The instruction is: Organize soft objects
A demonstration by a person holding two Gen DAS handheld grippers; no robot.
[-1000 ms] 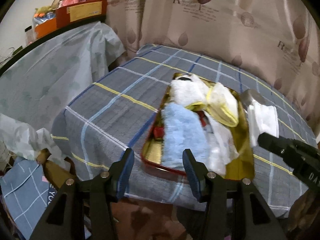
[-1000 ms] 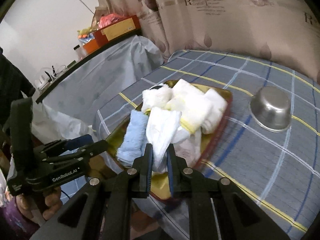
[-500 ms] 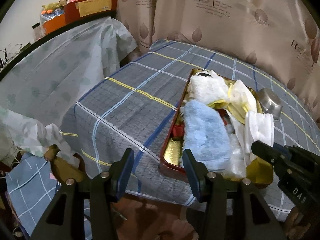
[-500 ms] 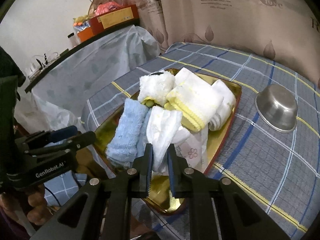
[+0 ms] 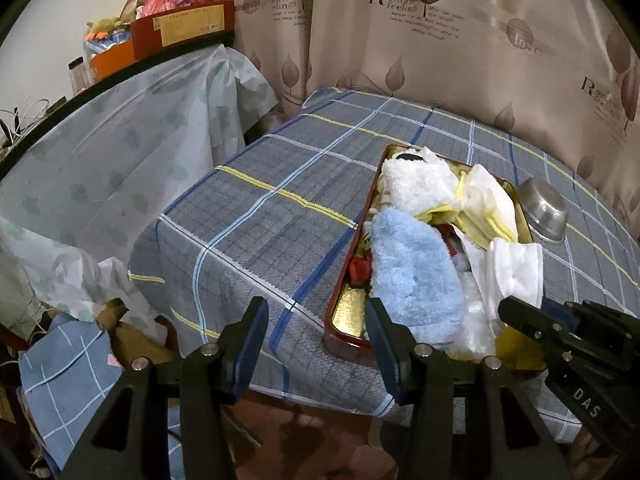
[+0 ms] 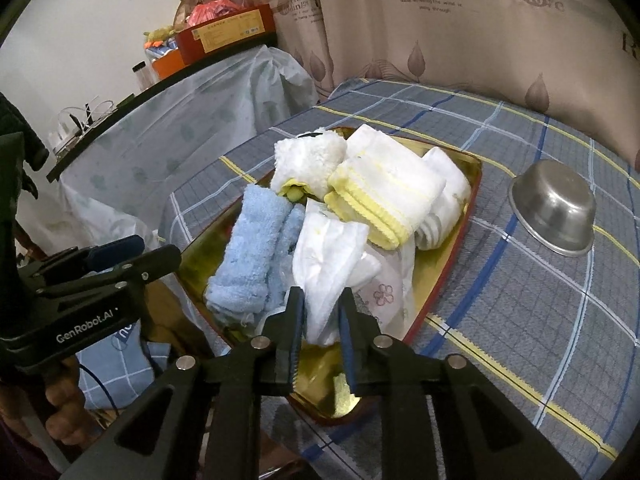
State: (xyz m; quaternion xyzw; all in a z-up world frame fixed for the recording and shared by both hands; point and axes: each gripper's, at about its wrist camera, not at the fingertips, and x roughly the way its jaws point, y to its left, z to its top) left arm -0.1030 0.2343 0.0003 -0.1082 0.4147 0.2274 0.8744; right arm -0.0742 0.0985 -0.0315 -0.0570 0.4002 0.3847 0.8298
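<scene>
On the desk point(image 6: 520, 300), covered with a plaid cloth, a gold tray point(image 6: 468, 204) is piled with soft things: a blue towel point(image 6: 256, 248), a fluffy white towel point(image 6: 308, 160), a yellow-edged towel point(image 6: 384, 196) and a white cloth point(image 6: 328, 256). The right gripper point(image 6: 320, 316) is at the tray's near end with the lower end of the white cloth between its fingers point(image 6: 294, 320); the jaws are opening, a small gap shows at the cloth's sides, and the cloth rests on the pile. The left gripper point(image 5: 314, 340) hangs at the desk's near edge, beside the tray, its fingers point(image 5: 252, 340) spread apart and holding nothing. A steel bowl point(image 6: 554, 208) lies upside down on the plaid cloth, well apart from the tray.
</scene>
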